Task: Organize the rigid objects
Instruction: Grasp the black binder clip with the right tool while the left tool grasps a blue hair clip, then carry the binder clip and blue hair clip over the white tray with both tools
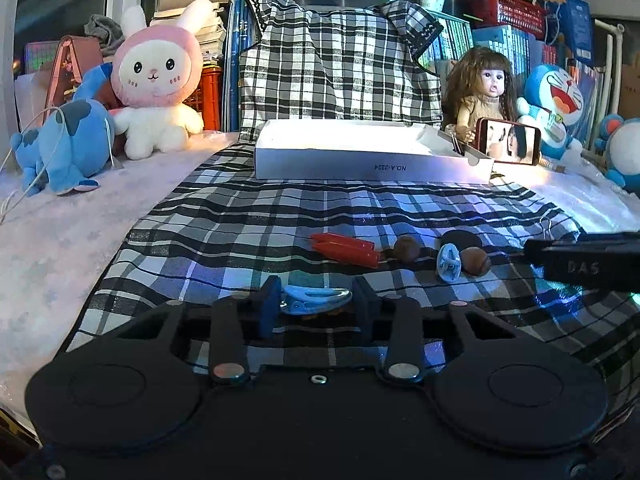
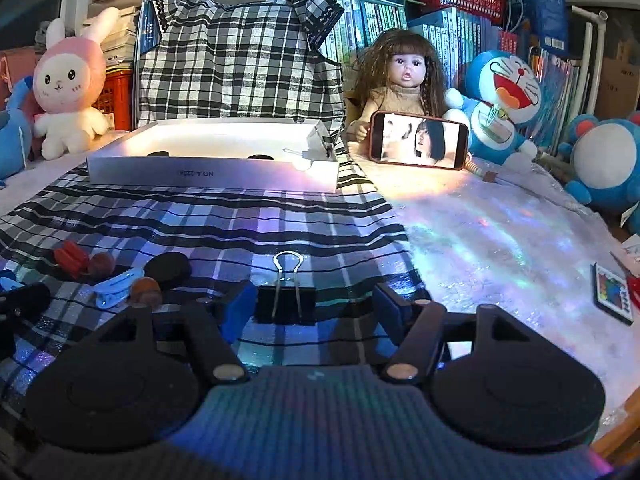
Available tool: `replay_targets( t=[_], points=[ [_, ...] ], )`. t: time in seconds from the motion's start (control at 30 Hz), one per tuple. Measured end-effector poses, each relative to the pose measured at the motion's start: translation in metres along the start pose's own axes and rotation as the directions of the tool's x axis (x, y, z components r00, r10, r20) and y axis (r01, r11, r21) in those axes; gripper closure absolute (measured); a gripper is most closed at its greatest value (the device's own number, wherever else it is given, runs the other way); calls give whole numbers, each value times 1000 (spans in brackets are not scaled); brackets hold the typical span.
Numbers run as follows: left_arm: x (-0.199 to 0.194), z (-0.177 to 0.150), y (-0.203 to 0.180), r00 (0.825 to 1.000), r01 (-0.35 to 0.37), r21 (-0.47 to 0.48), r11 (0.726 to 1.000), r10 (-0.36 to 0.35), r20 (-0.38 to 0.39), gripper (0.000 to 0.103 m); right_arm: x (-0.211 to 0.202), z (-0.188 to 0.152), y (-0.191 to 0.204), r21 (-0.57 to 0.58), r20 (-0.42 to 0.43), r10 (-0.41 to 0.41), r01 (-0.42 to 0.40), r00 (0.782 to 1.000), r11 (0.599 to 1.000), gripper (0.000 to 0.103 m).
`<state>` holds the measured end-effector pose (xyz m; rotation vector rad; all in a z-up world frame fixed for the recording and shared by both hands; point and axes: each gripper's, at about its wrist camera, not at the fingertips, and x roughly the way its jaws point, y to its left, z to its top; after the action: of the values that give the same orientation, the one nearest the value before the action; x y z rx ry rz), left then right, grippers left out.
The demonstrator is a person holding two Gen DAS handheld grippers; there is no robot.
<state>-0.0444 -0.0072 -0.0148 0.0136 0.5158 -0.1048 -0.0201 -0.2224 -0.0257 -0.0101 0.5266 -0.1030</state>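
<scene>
1. the left gripper [image 1: 316,304] sits low over the plaid cloth [image 1: 280,216], its fingers spread to either side of a light blue clip [image 1: 316,301]; gaps show on both sides, so it is not pinching.
2. the right gripper [image 2: 312,308] is also low over the cloth, its fingers set wide with a black binder clip [image 2: 285,304] between them, nearer the left finger; whether that finger touches the clip cannot be told.
3. the left view shows, beyond its clip, a red clip [image 1: 346,249], two brown nuts, a second pale blue clip [image 1: 448,262] and a black disc [image 1: 460,239], with the right gripper's finger coming in from the right edge.
4. only the right view looks into the white box [image 2: 212,172] at the cloth's far end: dark round pieces and a binder clip already lie inside. it also shows a phone [image 2: 418,141] leaning against a doll [image 2: 404,76].
</scene>
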Motion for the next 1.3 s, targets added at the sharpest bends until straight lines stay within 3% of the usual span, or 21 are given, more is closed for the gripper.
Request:
replay_targets(
  t=[0.13, 0.2, 0.37, 0.4, 0.83, 1.3],
  points=[
    [0, 3, 7, 1000, 15, -51, 999, -16, -4, 67, 2, -2, 4, 0, -6, 16, -16, 1000, 1000, 26],
    [1, 5, 10, 1000, 14, -56, 998, -14, -7, 67, 2, -2, 6, -2, -11, 30, -30, 999, 1000, 31],
    [3, 8, 13, 1000, 11, -71, 997, -13, -15, 67, 1, 0, 6, 20, -28, 59, -59, 998, 998, 65],
    [3, 9, 13, 1000, 10, -71, 997, -12, -18, 67, 1, 0, 6, 16, -33, 68, -68, 997, 998, 66],
    [6, 31, 14, 999, 21, -63, 998, -24, -38, 67, -4, 14, -1, 46, -33, 108, -107, 994, 993, 67],
    [39, 106, 28, 996, 79, -75, 994, -83, -47, 67, 12, 64, -14, 110, -17, 149, -146, 989, 983, 67]
  ],
)
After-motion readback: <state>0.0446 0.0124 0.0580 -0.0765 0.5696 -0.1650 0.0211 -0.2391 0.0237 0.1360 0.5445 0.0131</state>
